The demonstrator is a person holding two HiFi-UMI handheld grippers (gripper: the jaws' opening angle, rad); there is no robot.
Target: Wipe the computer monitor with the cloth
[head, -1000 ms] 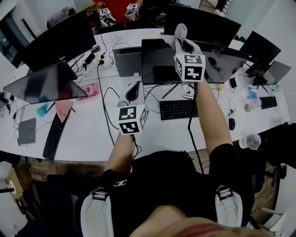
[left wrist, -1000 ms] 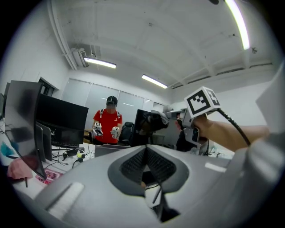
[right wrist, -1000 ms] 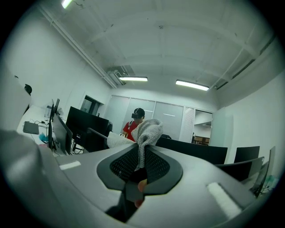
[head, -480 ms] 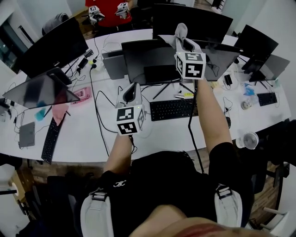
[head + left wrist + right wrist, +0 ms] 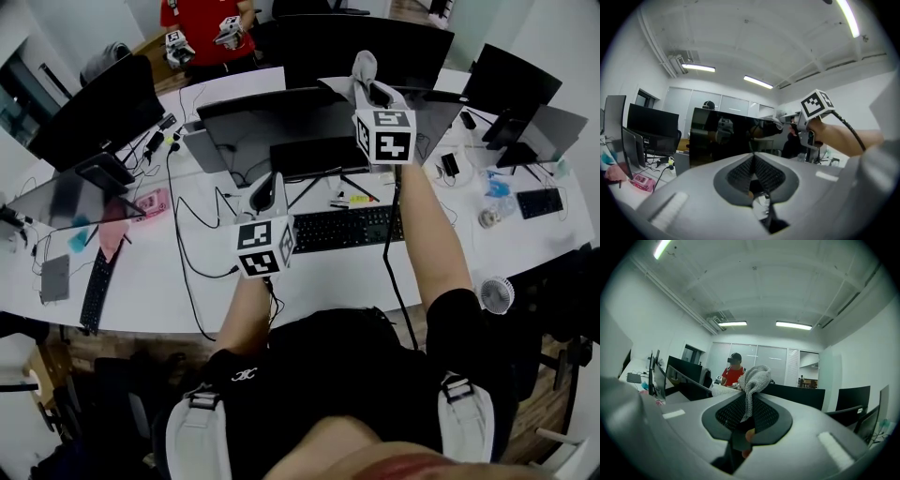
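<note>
The cloth (image 5: 753,378) is a pale grey knit, coarse and open in weave, with a nubbly grain where it bunches above the right gripper (image 5: 749,401). That gripper's shell looks like smooth, matt grey plastic. Its pads (image 5: 764,416) are black, with a fine dotted mesh texture. The left gripper (image 5: 753,161) has the same shell and pad finish. The marker cube (image 5: 384,136) has flat, matt white faces with black print. The monitor (image 5: 719,138) has a glossy black screen that mirrors the room. The surface (image 5: 159,281) is smooth, white and dull.
</note>
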